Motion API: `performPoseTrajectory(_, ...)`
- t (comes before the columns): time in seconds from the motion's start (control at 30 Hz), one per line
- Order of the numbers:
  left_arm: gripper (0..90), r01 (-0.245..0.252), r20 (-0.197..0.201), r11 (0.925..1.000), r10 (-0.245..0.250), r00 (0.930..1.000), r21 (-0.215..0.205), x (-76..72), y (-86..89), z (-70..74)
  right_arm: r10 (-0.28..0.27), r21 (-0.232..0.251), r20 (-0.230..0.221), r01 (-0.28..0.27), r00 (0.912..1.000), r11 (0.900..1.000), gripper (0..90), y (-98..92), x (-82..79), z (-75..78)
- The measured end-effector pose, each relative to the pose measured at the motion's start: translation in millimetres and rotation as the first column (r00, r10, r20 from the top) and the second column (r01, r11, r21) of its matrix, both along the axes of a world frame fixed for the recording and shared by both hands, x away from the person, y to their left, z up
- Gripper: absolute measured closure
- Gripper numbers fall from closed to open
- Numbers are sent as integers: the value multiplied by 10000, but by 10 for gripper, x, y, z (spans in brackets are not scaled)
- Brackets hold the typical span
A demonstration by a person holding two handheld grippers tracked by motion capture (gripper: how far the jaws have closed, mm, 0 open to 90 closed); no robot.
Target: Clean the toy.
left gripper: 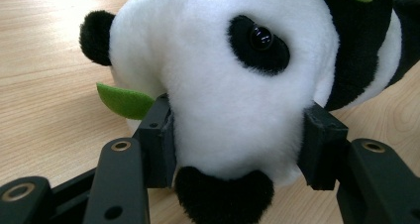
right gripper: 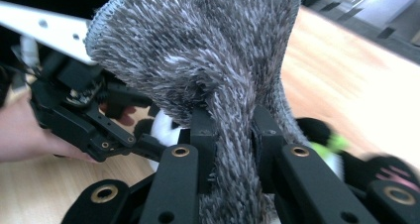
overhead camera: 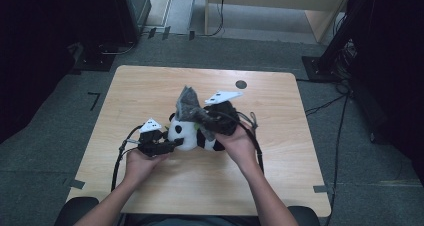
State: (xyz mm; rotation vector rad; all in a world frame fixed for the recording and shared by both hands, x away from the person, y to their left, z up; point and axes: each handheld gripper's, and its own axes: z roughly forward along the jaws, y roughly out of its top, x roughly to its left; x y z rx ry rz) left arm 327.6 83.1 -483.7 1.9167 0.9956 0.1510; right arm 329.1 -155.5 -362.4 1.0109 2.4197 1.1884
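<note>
A black and white plush panda (overhead camera: pixel 186 134) lies on the wooden table (overhead camera: pixel 150 86). My left gripper (overhead camera: pixel 172 144) is shut on the panda's head (left gripper: pixel 233 85), its pads (left gripper: pixel 161 140) pressing into the white fur on both sides. A small green leaf (left gripper: pixel 124 101) sticks out beside the head. My right gripper (overhead camera: pixel 202 121) is shut on a shaggy grey cloth (overhead camera: pixel 189 106), which it holds up just above the panda. In the right gripper view the grey cloth (right gripper: pixel 218 60) is pinched between the fingers (right gripper: pixel 203 135) and fans out above them.
A small dark round mark (overhead camera: pixel 241 84) sits near the table's far edge. Cables trail from both grippers over the tabletop. Dark stands and grey floor surround the table.
</note>
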Motion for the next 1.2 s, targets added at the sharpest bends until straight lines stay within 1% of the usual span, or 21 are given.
performPoseTrajectory(0.1,431,-8,8,10000,8,10000,4,2,2,0,241,-263,-277,-248,9993,9993,775,192,57,-161)
performPoseTrajectory(0.17,431,-13,1,10000,13,10000,13,1,2,1,286,-555,-482,-312,9984,9980,773,293,77,-264)
performPoseTrajectory(0.23,431,-50,-55,10000,51,10000,29,3,2,-3,382,-752,-651,-431,9971,9962,773,358,99,-366)
performPoseTrajectory(0.27,430,-66,-69,10000,67,10000,30,6,4,-6,414,-762,-652,-463,9970,9960,773,373,98,-407)
performPoseTrajectory(0.37,431,-38,-80,10000,38,10000,47,5,0,-8,515,-970,-525,-564,9973,9937,775,386,68,-452)
performPoseTrajectory(0.43,431,-58,-243,10000,57,9997,-7,18,11,-11,639,-1161,-546,-699,9965,9908,776,380,52,-465)
performPoseTrajectory(0.5,431,-39,-389,10000,35,9992,-89,31,25,-15,708,-1382,-657,-794,9953,9872,777,374,22,-486)
performPoseTrajectory(0.57,431,-24,-404,9999,20,9992,-105,34,26,-15,810,-1517,-734,-914,9940,9842,778,338,-11,-506)
performPoseTrajectory(0.6,431,-20,-403,9999,16,9992,-100,34,26,-14,811,-1528,-870,-938,9929,9838,779,307,-28,-514)
performPoseTrajectory(0.73,430,-27,-421,9998,18,9991,-212,39,26,-14,767,-1303,-1353,-945,9878,9870,784,123,-77,-561)
performPoseTrajectory(0.83,431,-14,-476,9997,2,9989,-239,45,28,-12,701,-1392,-1657,-937,9837,9858,786,2,-122,-592)
performPoseTrajectory(0.93,433,51,-484,9998,-59,9988,-175,50,28,-6,622,-1431,-1943,-910,9790,9855,786,-106,-156,-601)
performPoseTrajectory(1.0,436,86,-411,9999,-89,9991,-81,44,19,-3,563,-1433,-2111,-879,9758,9858,785,-172,-161,-595)
performPoseTrajectory(1.07,439,115,-331,9999,-114,9994,28,35,4,1,475,-1452,-2232,-814,9736,9860,785,-228,-161,-576)
performPoseTrajectory(1.2,443,157,-323,9999,-155,9994,62,35,-4,1,270,-1499,-2253,-621,9739,9867,785,-314,-167,-529)
